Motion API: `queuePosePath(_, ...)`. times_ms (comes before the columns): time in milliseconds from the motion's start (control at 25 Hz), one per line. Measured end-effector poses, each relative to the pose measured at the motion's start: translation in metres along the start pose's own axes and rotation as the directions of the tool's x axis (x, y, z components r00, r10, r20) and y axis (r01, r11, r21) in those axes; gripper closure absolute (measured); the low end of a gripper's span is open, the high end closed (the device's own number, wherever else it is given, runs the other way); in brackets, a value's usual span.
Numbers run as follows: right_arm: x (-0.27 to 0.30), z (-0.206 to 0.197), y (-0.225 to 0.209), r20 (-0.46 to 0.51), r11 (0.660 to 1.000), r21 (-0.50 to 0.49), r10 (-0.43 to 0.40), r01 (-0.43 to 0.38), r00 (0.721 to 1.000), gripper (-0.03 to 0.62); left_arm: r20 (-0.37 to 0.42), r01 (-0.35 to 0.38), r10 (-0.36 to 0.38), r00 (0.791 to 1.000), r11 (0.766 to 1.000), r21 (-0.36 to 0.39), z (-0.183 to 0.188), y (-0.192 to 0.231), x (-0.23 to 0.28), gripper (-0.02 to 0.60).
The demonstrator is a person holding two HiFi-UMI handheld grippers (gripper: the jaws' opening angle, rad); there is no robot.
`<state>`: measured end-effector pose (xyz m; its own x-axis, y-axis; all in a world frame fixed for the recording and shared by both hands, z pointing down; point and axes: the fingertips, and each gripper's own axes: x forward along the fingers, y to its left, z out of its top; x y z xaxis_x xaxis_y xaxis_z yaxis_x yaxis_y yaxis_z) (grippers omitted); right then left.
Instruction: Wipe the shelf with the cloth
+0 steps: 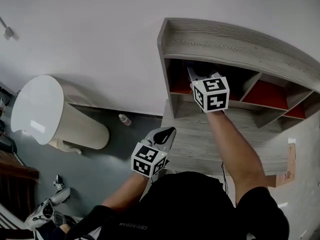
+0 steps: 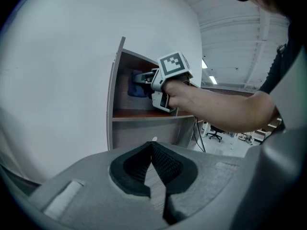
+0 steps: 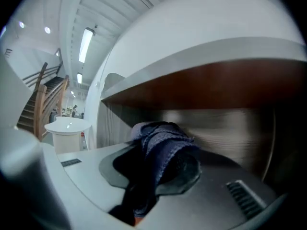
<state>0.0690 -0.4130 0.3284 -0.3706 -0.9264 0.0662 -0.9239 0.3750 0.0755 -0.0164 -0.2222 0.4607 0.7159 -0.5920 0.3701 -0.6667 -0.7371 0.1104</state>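
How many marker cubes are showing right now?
2. One cube rides the left claw, in front of the shelf; the other rides the right claw, gripping the cloth inside the shelf's leftmost compartment.

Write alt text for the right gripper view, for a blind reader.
The right hand-held gripper holds a dark blue cloth inside a shelf compartment. A red-brown board lies above it, blurred grey wood behind.

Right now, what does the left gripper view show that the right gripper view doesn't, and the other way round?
Only the left gripper view: the whole right gripper and the forearm reaching into the shelf's end compartment, plus the left gripper's shut, empty fingers. Only the right gripper view: the dark blue cloth clamped between its fingers, with a staircase behind. Both: the cloth inside that shelf compartment.
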Motion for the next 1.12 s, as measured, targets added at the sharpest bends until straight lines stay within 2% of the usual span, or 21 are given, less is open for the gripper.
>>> queuePosePath(120, 0.011, 0.013, 0.015, 0.007, 0.999, -0.004, 0.035, -0.035, 0.999, 0.494, 0.000, -0.015, 0.015, 1.000, 1.000, -0.008, -0.002, 0.004, -0.005, 0.574)
queuePosePath(480, 0.026, 0.034, 0.038, 0.037, 0.997, -0.041, 0.060, -0.058, 0.998, 0.494, 0.003, -0.068, 0.068, 0.998, 0.997, -0.040, -0.009, 0.022, -0.020, 0.574)
queuePosePath(1120, 0.028, 0.037, 0.045, 0.023, 0.990, -0.138, 0.013, -0.010, 1.000, 0.494, 0.007, -0.073, 0.073, 0.997, 0.996, -0.042, -0.008, 0.026, -0.024, 0.574)
